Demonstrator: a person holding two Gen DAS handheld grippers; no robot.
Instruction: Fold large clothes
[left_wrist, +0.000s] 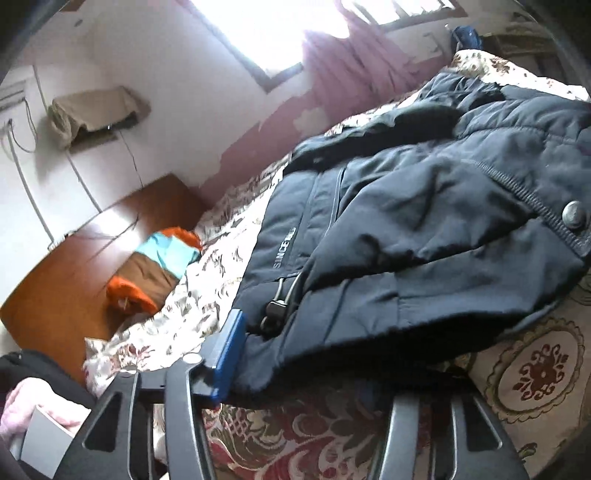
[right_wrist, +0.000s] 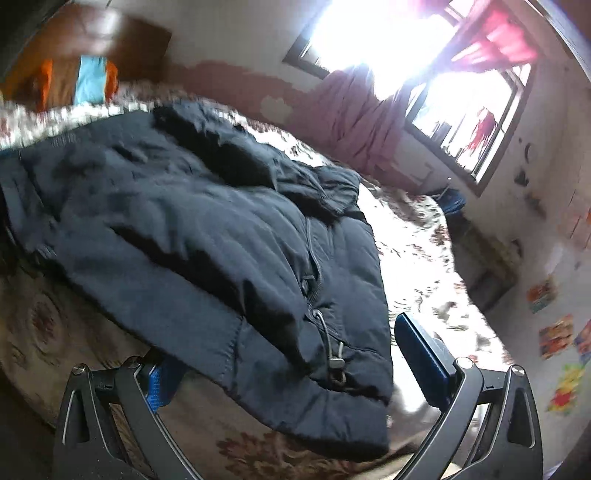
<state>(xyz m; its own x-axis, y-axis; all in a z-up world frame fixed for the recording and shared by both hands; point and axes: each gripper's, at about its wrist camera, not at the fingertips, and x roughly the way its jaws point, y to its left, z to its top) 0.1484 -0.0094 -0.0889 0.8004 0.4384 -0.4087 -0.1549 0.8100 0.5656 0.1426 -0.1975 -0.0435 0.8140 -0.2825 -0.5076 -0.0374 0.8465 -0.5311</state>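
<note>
A large dark navy padded jacket (left_wrist: 424, 229) lies spread on a bed with a floral cover (left_wrist: 192, 295). In the left wrist view, my left gripper (left_wrist: 332, 373) is open, its jaws wide around the jacket's bottom hem; the left blue pad (left_wrist: 229, 354) shows beside the hem and the right pad is hidden under the fabric. In the right wrist view, the jacket (right_wrist: 192, 236) fills the middle. My right gripper (right_wrist: 295, 369) is open with the jacket's hem corner lying between its jaws; one blue pad (right_wrist: 424, 362) stands clear at right, the other pad (right_wrist: 159, 384) is partly under the fabric.
A folded orange, brown and light blue cloth (left_wrist: 155, 269) lies at the bed's far side by a brown wooden headboard (left_wrist: 92, 258). A pink curtain (right_wrist: 351, 122) hangs under a bright window (right_wrist: 369, 37). The bed cover (right_wrist: 424, 258) is bare to the jacket's right.
</note>
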